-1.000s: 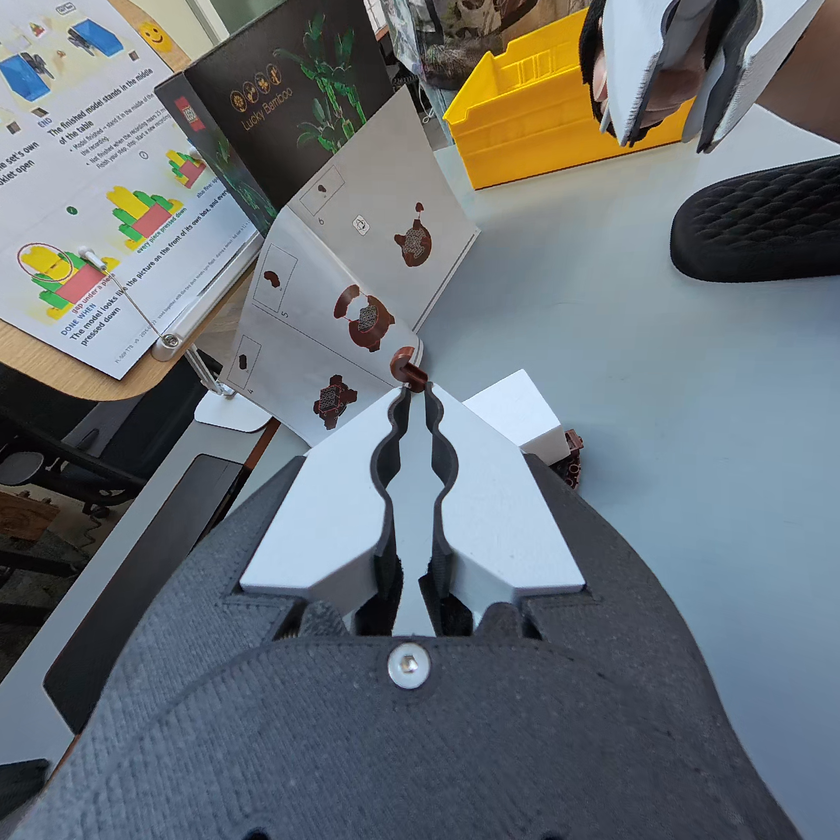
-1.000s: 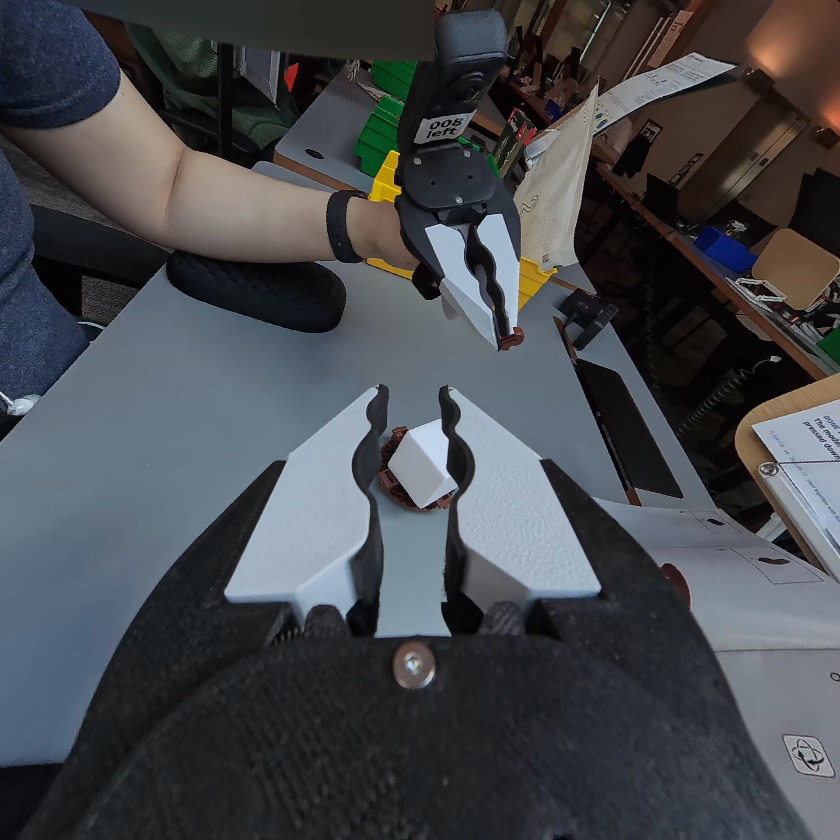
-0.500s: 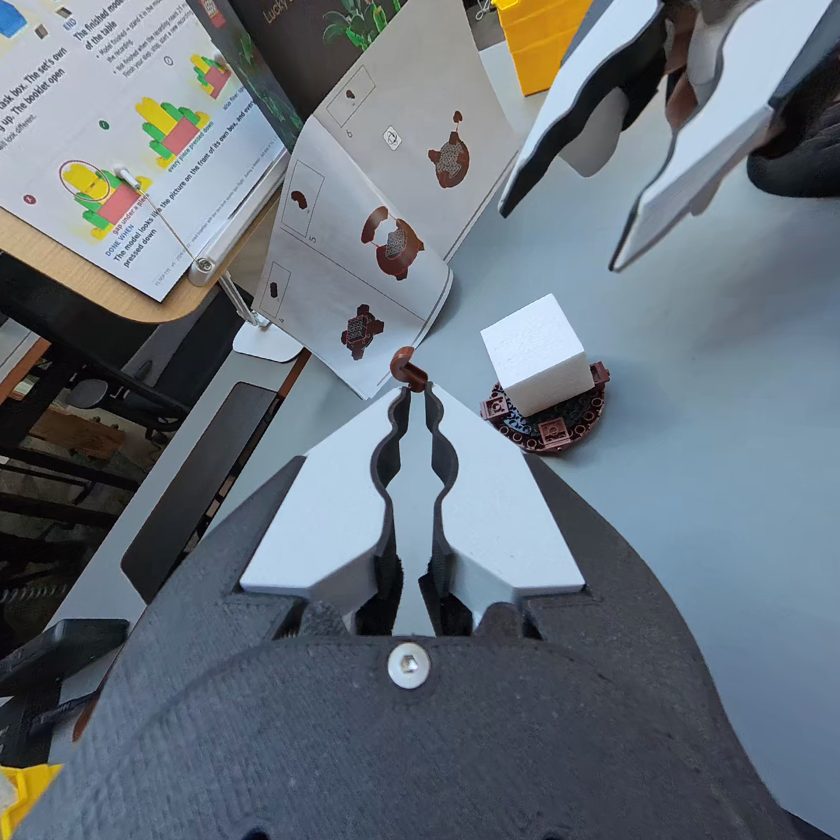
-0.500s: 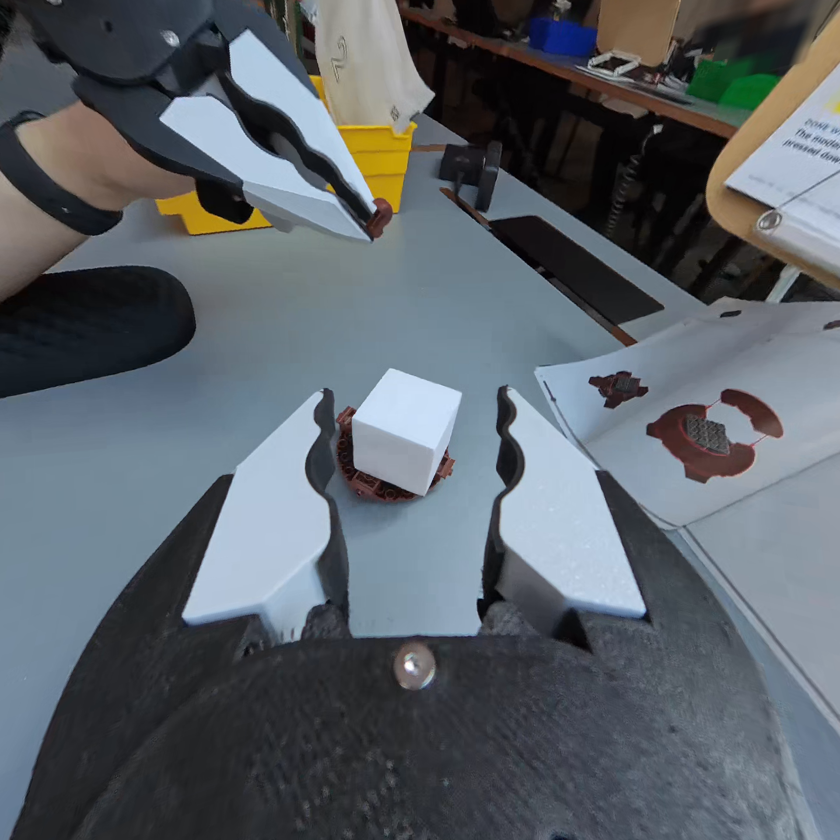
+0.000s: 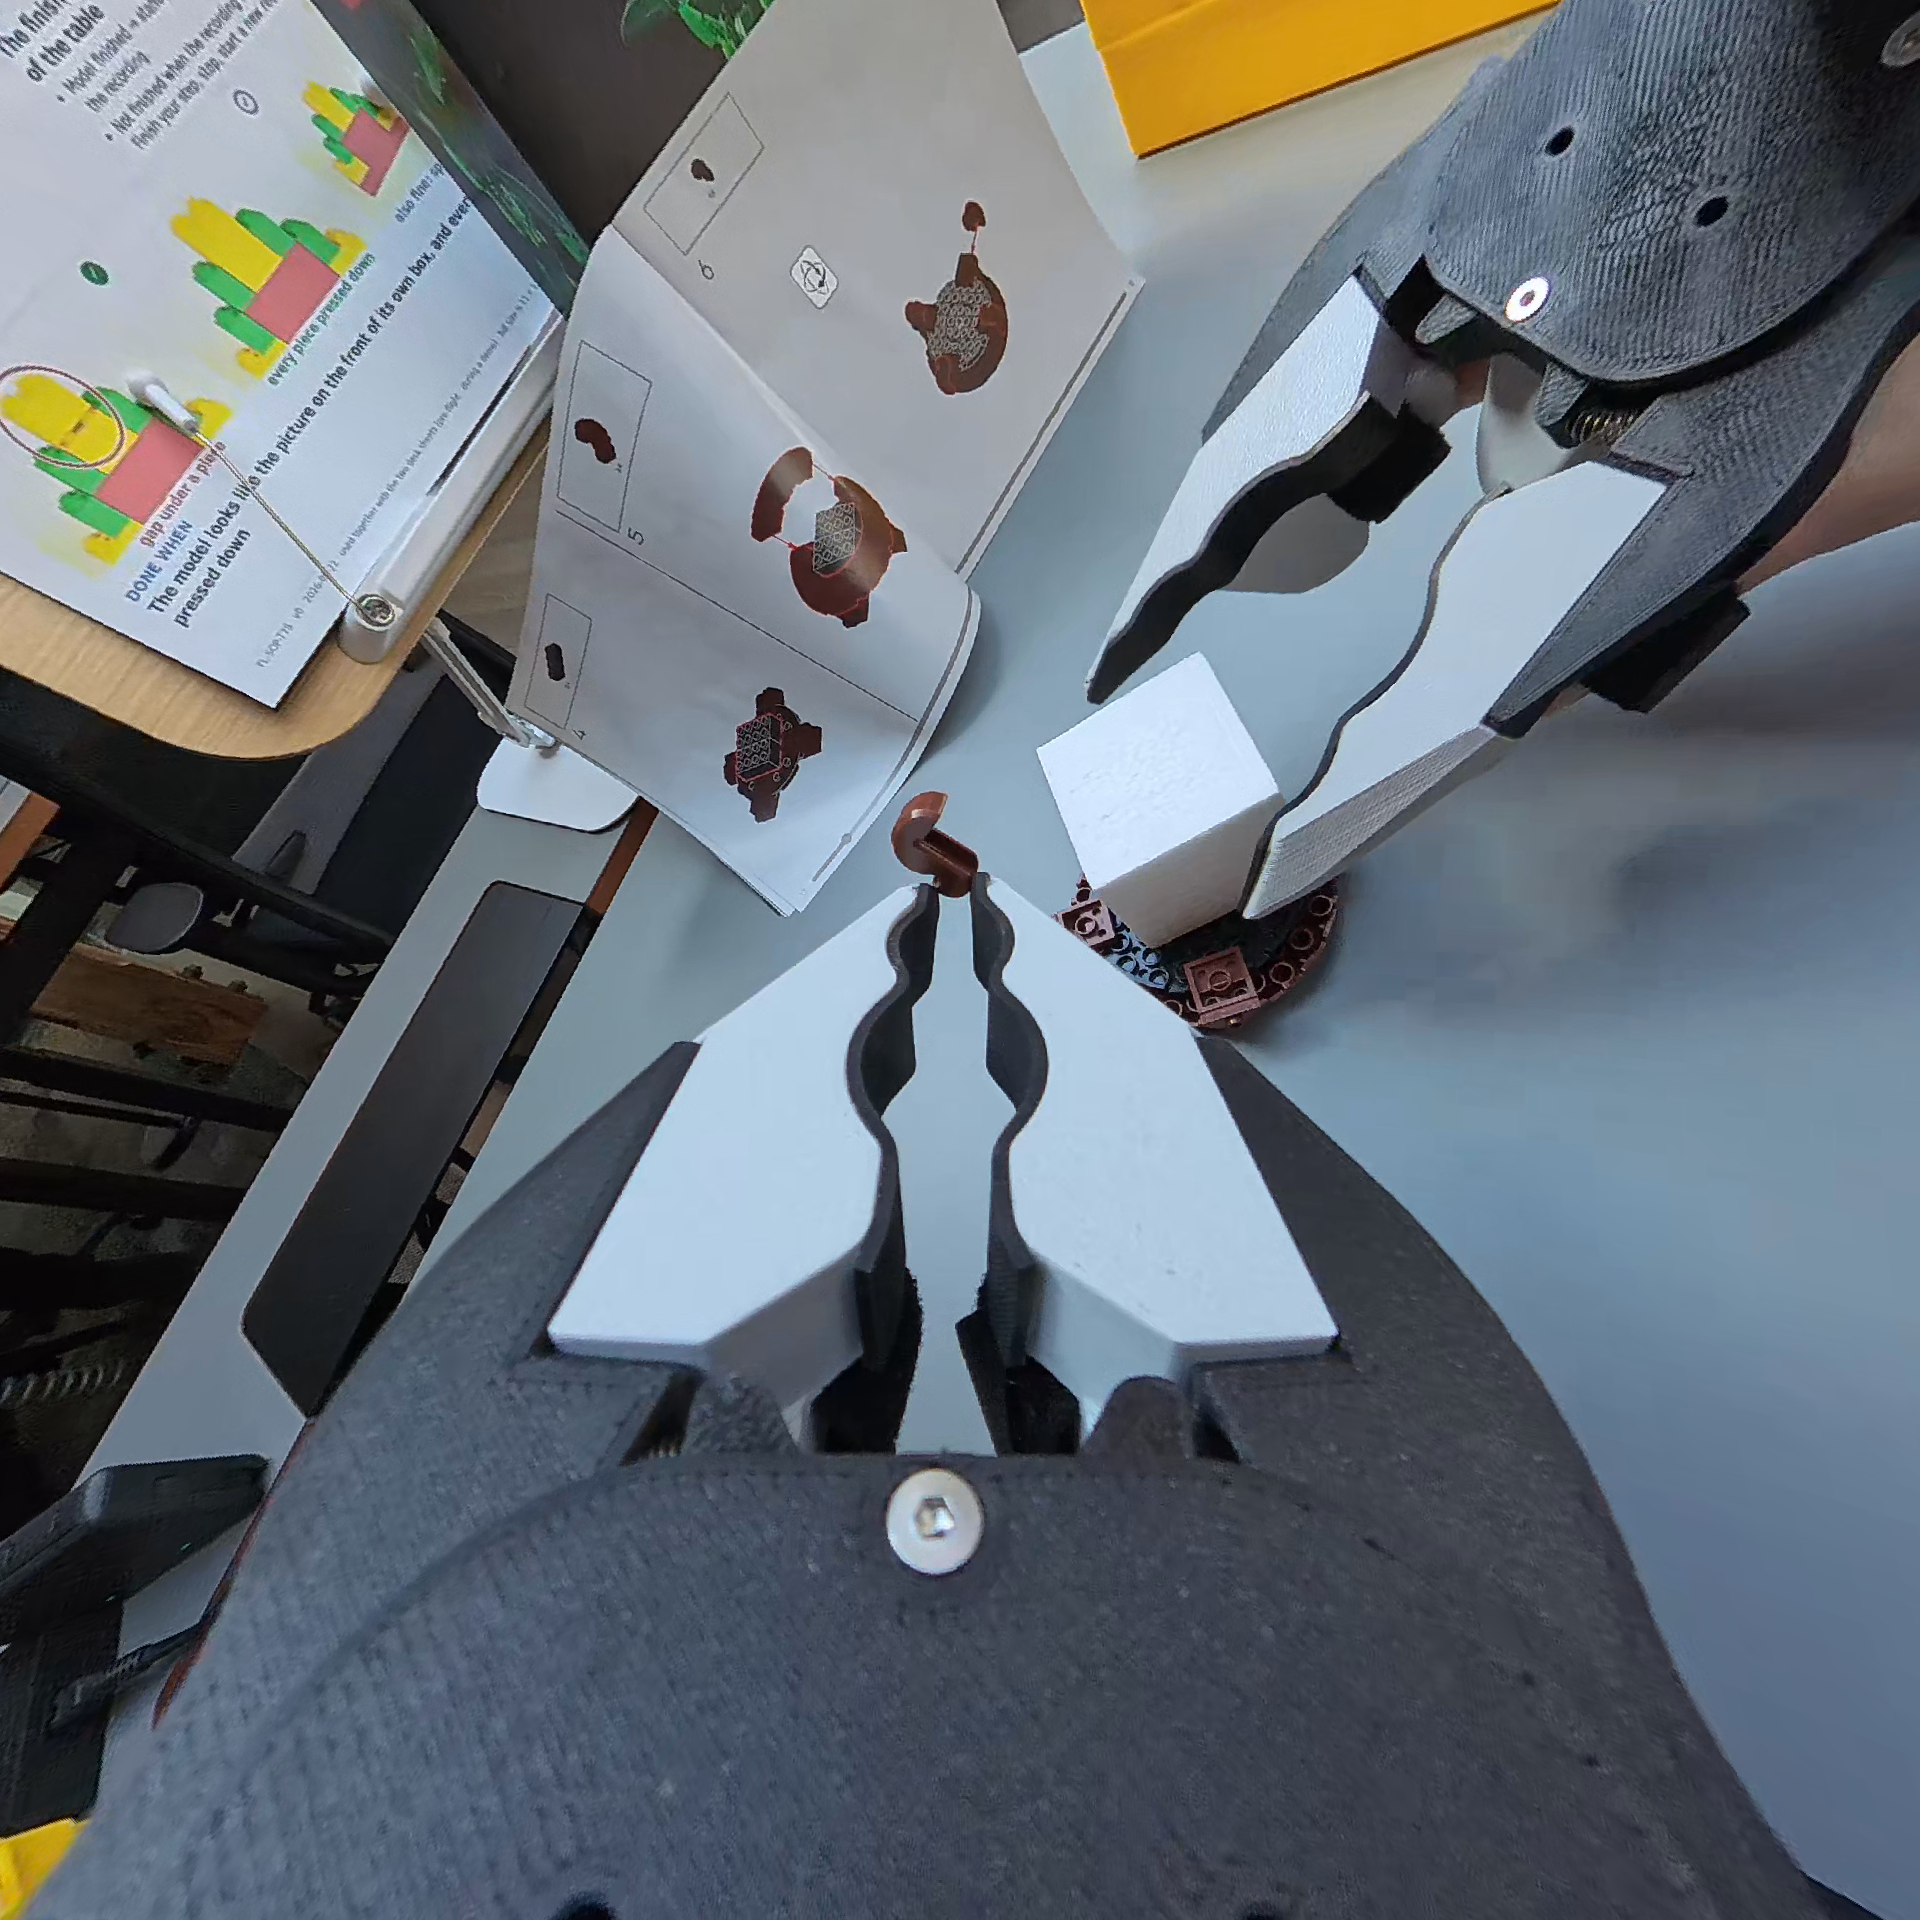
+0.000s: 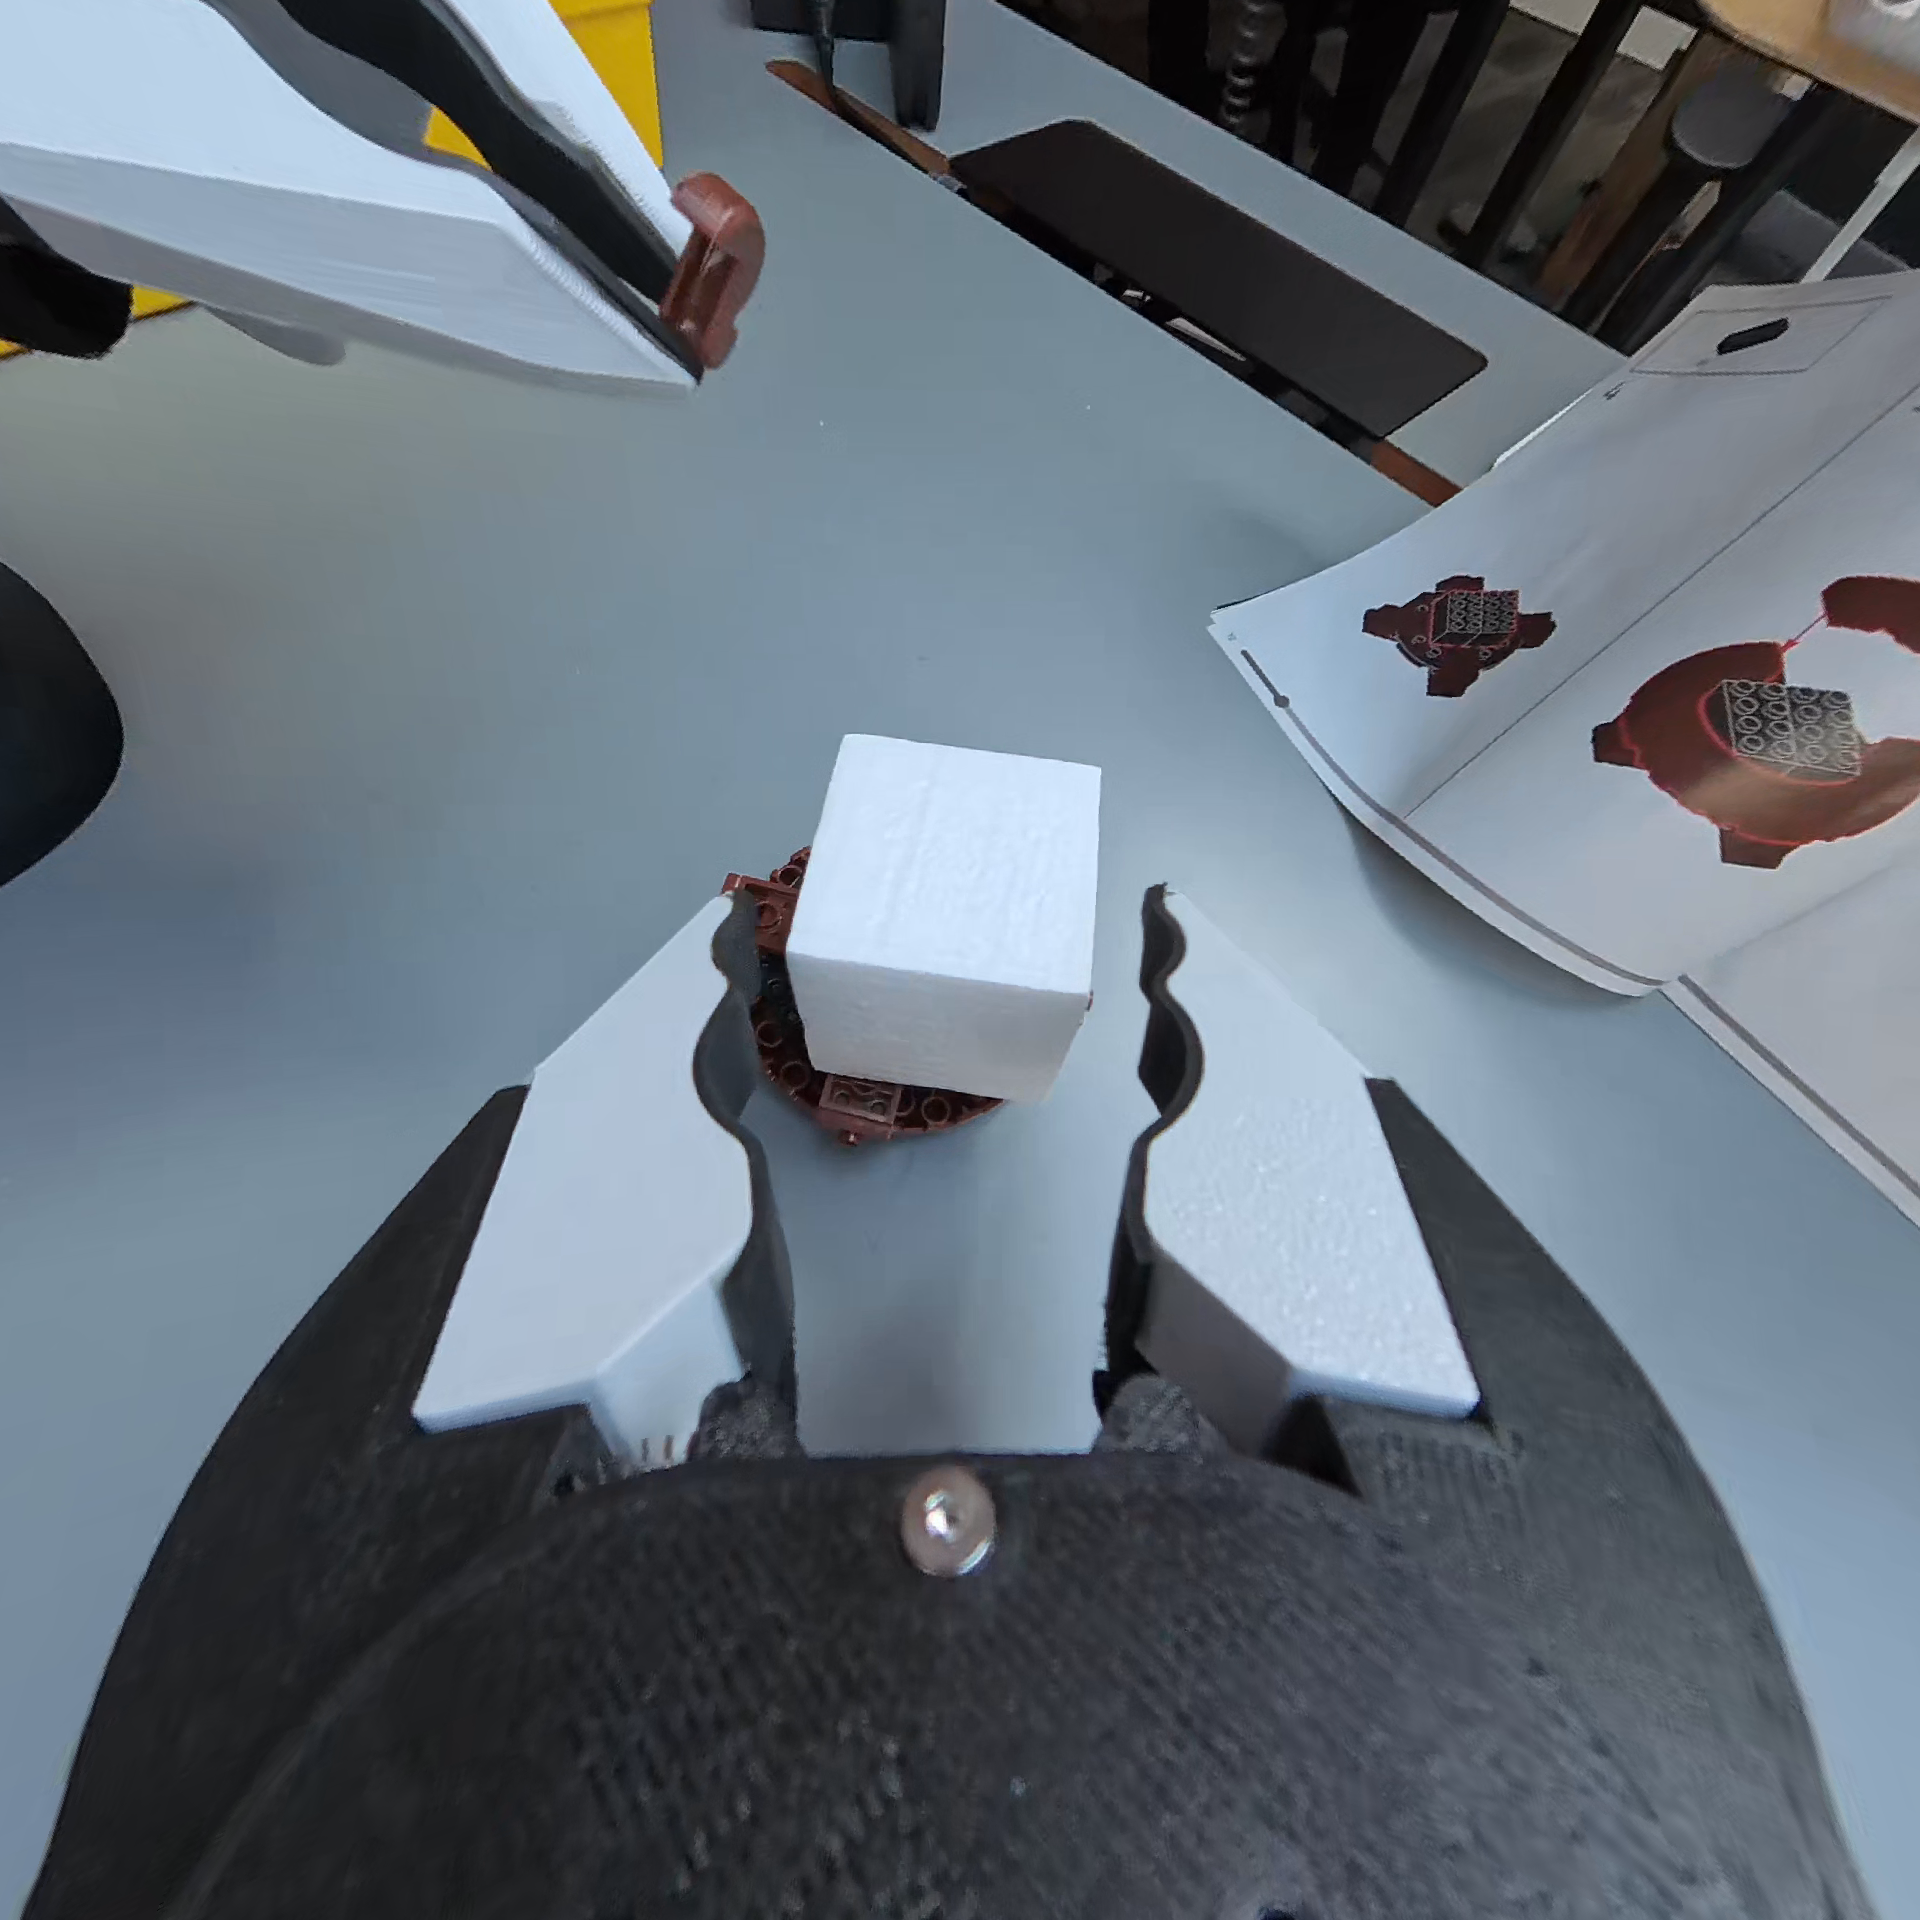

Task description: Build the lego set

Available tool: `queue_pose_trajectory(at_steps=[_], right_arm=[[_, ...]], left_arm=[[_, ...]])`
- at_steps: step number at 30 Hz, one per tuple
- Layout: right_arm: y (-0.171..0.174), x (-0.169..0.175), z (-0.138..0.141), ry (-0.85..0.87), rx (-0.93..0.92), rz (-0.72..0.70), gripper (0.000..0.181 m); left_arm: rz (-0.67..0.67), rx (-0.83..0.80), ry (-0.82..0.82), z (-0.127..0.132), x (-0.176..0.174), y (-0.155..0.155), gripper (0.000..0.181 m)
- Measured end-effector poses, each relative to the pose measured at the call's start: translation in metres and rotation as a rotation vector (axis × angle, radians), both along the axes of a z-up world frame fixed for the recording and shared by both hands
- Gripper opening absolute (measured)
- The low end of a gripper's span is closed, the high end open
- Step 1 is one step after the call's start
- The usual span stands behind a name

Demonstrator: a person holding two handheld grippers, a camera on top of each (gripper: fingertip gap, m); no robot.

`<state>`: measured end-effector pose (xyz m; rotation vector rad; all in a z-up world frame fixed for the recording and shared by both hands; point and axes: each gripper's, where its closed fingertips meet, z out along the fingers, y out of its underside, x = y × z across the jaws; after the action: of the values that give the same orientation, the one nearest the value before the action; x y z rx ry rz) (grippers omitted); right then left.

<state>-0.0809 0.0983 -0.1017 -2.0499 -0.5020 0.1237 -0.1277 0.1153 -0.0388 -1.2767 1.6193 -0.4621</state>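
A round dark-brown lego base (image 5: pixel 1226 977) lies on the grey table with a white foam cube (image 5: pixel 1153 779) on top. My left gripper (image 5: pixel 951 894) is shut on a small brown curved piece (image 5: pixel 935 847), held in the air just left of the base. My right gripper (image 5: pixel 1184 790) is open, with one finger on each side of the cube. In the right wrist view the cube (image 6: pixel 956 894) sits between my open right gripper's (image 6: pixel 940 909) fingertips, over the base (image 6: pixel 862 1112). The left gripper (image 6: pixel 675 312) with the brown piece (image 6: pixel 717 270) hovers at upper left.
An open instruction booklet (image 5: pixel 831 468) lies just behind the base; it also shows in the right wrist view (image 6: pixel 1610 779). A printed sheet on a stand (image 5: pixel 208 312), a dark box (image 5: pixel 540 104) and a yellow bin (image 5: pixel 1247 62) stand farther back. A black pad (image 6: pixel 42 748) lies at the left. My hands' fingertips stand some 9 centimetres from each other.
My right gripper has come down so its open fingers now flank the white cube. My left gripper, still holding the brown piece, has moved closer to the base.
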Motion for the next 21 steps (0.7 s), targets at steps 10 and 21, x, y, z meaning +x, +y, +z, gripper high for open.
queue_pose_trajectory(at_steps=[10,21], right_arm=[[-0.006,0.056,0.028,-0.006,0.055,-0.095,0.057],[-0.027,0.174,-0.005,0.095,-0.03,-0.37,0.057]], left_arm=[[-0.015,-0.04,-0.052,0.01,-0.001,-0.002,0.004],[-0.025,-0.042,-0.05,0.01,0.001,-0.006,0.004]])
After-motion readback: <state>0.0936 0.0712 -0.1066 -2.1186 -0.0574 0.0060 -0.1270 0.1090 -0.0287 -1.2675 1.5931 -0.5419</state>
